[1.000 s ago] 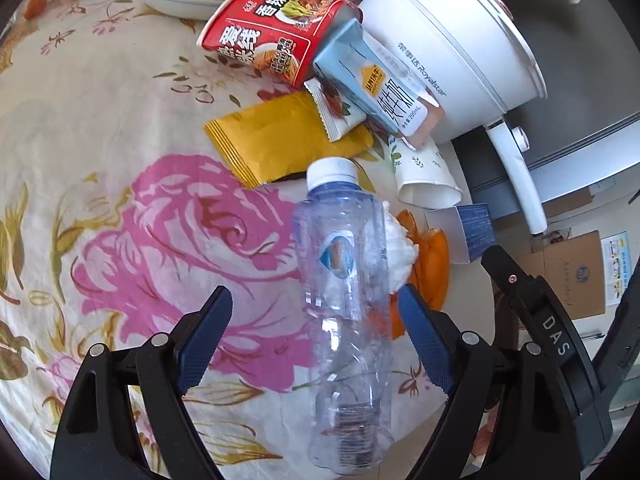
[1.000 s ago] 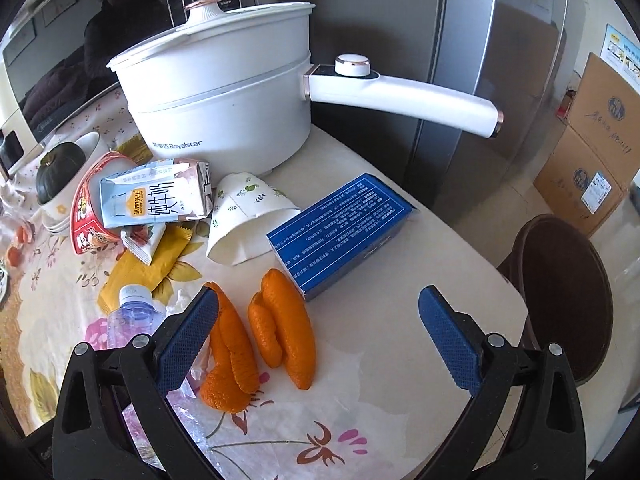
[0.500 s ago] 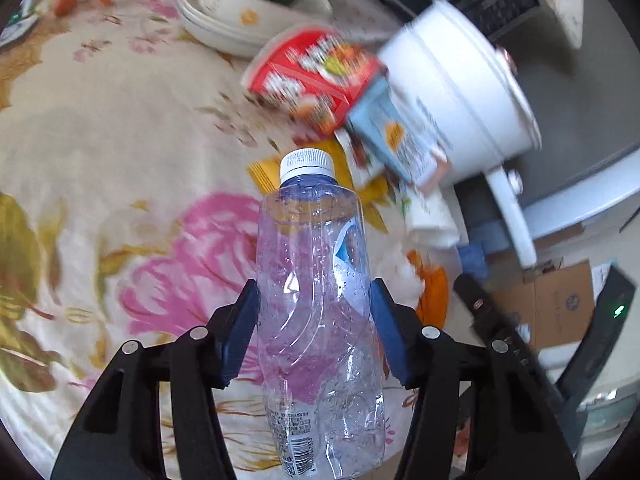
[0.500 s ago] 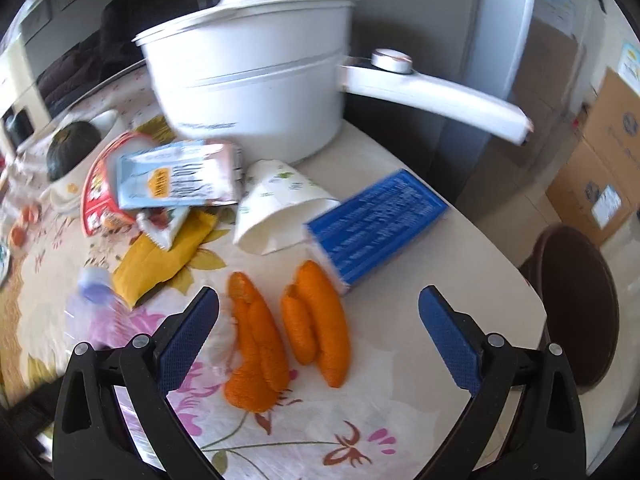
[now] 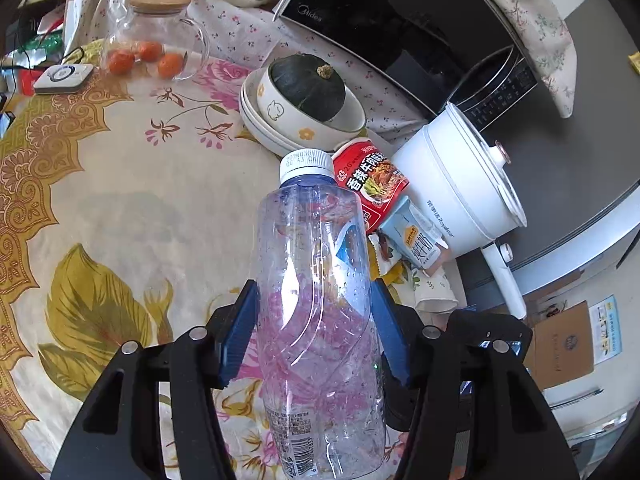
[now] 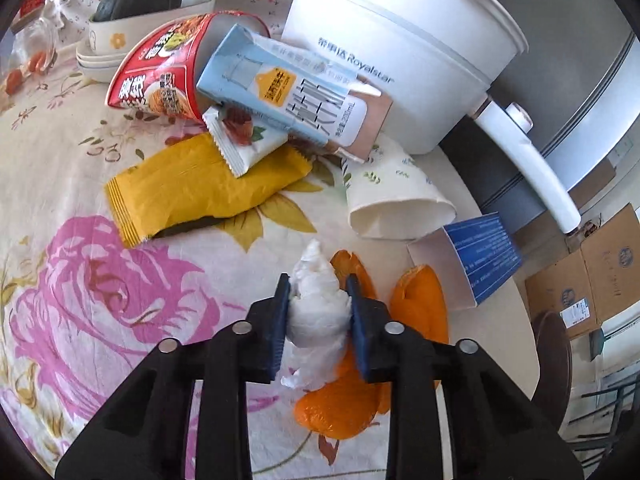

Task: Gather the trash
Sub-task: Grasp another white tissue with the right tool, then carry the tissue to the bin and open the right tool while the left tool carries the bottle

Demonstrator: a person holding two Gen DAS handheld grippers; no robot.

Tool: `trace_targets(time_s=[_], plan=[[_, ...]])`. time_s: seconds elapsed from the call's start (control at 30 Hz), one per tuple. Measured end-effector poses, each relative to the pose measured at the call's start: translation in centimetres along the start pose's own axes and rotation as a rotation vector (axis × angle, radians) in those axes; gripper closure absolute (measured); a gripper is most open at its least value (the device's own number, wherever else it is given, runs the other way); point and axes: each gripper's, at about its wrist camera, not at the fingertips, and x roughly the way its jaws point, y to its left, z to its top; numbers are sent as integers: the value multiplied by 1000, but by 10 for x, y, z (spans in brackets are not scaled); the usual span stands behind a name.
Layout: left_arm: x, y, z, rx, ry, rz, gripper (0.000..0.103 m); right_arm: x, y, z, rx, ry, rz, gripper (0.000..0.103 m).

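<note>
My left gripper (image 5: 314,292) is shut on a clear plastic bottle (image 5: 308,216) with a white cap and holds it upright above the flowered tablecloth (image 5: 132,184). My right gripper (image 6: 318,284) is closing its jaws on a crumpled white tissue (image 6: 318,316), and both pads press on it. The tissue lies over orange peels (image 6: 420,308). Beyond them lie a blue box (image 6: 476,256), a paper cup (image 6: 392,204) on its side, a yellow wrapper (image 6: 200,192), a small white wrapper (image 6: 244,140), a milk carton (image 6: 288,92) and a red noodle cup (image 6: 160,76).
A white electric pot (image 6: 400,48) with a long handle stands behind the trash, near the table's right edge. Stacked bowls (image 5: 280,120) hold a dark squash, with a glass teapot (image 5: 156,40) of small oranges and a microwave (image 5: 400,28) further back. Cardboard boxes (image 6: 592,272) sit on the floor.
My left gripper closed on the lying bottle and raised it upright off the table. My right gripper went from wide open over the peels down onto the tissue and closed on it.
</note>
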Motion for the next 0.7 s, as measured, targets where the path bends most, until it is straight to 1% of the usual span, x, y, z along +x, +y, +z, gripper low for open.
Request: trace_targets(time_s=[0.07,0.13,0.2,0.3,0.4,0.57,0.7], plan=[[1,2,0,1,4,4,47,-5,0,2,6,-30,19,84],[1,3,-1,5,0,14,47,-10,-5,4,56,-46,86,84],[0,1,-1,18,-14,23,47,-15,-20,7,149,-44,198,84],[-4,-7,-3,56,-45,36,47,-26,-42,10,272,-65,327,84],[-7,-17,-7,100,-74,43,47,-39,-62,11,363,-96,407,84],[-8,-39,-15,184,-104,27,47,-54,-83,6,427,-127,444,84],[-7,-56,-22,216,-99,-10,47,-66,-97,-1,424,-168,391,84]])
